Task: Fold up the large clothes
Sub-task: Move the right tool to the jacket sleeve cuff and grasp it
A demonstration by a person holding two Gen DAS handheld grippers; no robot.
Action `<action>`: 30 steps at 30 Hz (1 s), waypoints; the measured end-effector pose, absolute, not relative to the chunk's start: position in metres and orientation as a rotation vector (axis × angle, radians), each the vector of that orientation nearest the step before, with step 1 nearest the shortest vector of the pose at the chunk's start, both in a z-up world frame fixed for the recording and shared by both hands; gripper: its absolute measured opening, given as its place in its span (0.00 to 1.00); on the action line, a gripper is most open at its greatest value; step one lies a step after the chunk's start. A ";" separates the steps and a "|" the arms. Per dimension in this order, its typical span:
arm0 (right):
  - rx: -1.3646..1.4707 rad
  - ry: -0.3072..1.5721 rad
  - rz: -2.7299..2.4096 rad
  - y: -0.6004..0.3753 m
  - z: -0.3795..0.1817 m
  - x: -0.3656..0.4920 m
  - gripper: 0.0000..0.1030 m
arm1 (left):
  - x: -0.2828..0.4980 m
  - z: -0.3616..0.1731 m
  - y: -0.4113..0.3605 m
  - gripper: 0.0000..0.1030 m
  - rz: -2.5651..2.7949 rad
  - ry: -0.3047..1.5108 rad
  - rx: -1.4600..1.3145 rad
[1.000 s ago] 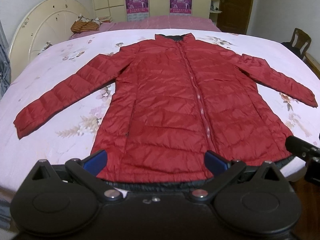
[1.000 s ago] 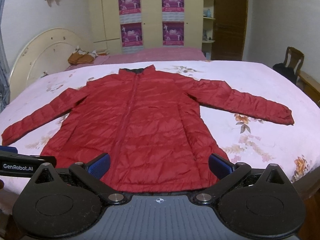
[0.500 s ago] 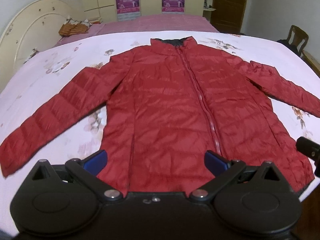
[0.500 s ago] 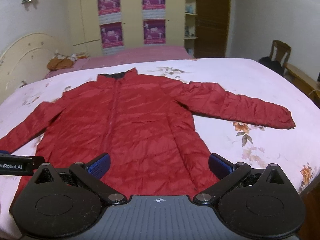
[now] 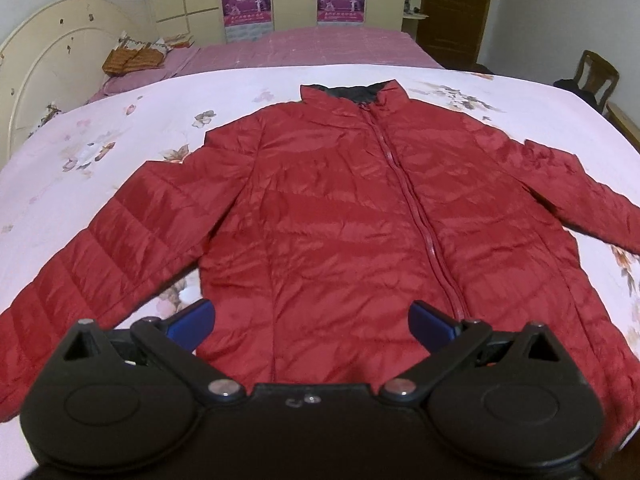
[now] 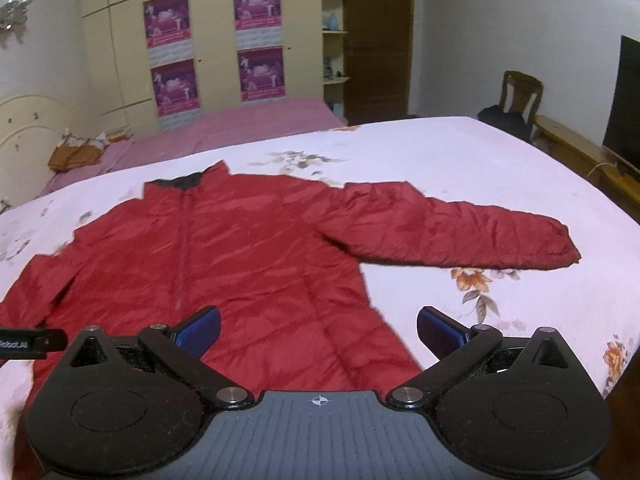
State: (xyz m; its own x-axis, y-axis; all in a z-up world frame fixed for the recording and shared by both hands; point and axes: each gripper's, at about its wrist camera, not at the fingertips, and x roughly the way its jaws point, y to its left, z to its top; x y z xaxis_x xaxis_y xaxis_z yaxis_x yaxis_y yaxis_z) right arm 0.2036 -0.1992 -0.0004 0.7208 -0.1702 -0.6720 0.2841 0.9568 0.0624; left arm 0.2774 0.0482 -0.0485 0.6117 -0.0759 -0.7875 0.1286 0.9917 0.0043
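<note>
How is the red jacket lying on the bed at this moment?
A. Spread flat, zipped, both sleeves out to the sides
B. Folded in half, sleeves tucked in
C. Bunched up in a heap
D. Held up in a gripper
A: the red jacket lies flat on the floral bedspread, zip closed, one sleeve out each side; the left gripper and right gripper are open and empty.

We count one red jacket point(image 5: 340, 216) with two sleeves, spread on one bed point(image 5: 100, 152) with a flowered sheet. Behind it we see one more bed point(image 6: 240, 120), pink. On the wardrobe we count four posters point(image 6: 166, 20), two above and two below. There is one chair point(image 6: 520, 92), one dark screen point(image 6: 624, 96) and one brown bundle point(image 5: 134, 58). We see two grippers, left point(image 5: 312, 320) and right point(image 6: 318, 328), each with two blue fingers point(image 6: 200, 330).
</note>
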 end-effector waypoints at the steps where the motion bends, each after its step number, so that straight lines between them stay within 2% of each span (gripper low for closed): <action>1: 0.168 0.722 -0.259 -0.205 -0.002 0.206 1.00 | 0.282 -0.051 0.046 1.00 -0.112 0.909 0.057; 22: 0.213 0.746 -0.429 -0.433 -0.061 0.282 0.99 | 0.363 -0.104 -0.055 0.95 0.003 0.902 0.058; 30: 0.235 0.780 -0.600 -0.522 -0.088 0.285 0.99 | 0.394 -0.124 -0.057 0.92 0.096 0.920 0.053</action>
State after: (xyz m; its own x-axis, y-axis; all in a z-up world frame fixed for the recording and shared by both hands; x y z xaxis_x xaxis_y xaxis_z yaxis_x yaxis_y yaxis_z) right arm 0.2853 -0.5221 -0.0879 0.5558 -0.4188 -0.7182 0.5869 0.8095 -0.0178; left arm 0.3936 -0.0572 -0.1242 0.6020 0.1057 -0.7914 -0.0607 0.9944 0.0867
